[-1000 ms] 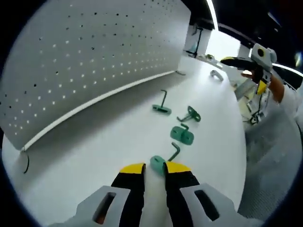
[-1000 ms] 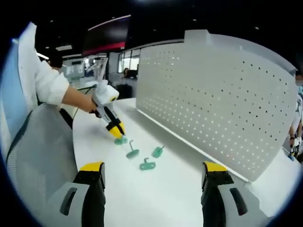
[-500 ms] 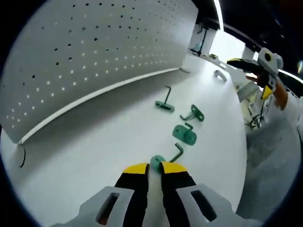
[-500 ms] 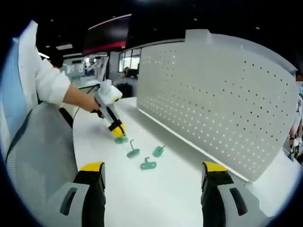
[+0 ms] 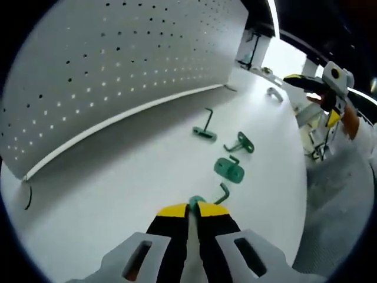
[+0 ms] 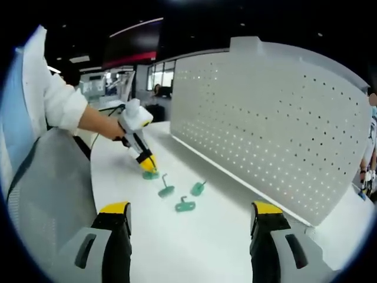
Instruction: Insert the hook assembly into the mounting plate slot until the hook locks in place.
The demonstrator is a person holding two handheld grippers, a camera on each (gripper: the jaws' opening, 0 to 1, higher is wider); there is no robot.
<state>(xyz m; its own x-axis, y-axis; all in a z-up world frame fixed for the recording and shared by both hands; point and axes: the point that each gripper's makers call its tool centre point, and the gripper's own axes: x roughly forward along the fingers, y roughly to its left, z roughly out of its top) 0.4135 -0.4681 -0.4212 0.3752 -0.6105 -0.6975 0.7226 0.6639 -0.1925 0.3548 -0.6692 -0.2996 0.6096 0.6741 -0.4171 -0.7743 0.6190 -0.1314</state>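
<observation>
Several green hook assemblies lie in a row on the white table. In the left gripper view my left gripper (image 5: 192,209) is shut on the base of the nearest green hook assembly (image 5: 197,201), whose bent hook (image 5: 223,191) sticks out to the right. In the right gripper view, the left gripper (image 6: 147,165) is tip-down on that same green piece (image 6: 150,174). The white perforated mounting plate (image 5: 118,71) stands upright behind the row. My right gripper (image 6: 191,212) is wide open above the table with nothing between its jaws, and it shows far off as the right gripper (image 5: 321,88).
Three more green hooks (image 5: 230,169) (image 5: 241,142) (image 5: 204,131) lie beyond the held one. A grey metal hook (image 5: 270,92) rests near the table's far end. The table's curved edge (image 5: 300,194) drops off on the right. A person's white sleeve (image 6: 59,106) reaches in.
My left jaws have closed from a clear gap onto the nearest green hook's base. The right gripper has stayed open and almost still.
</observation>
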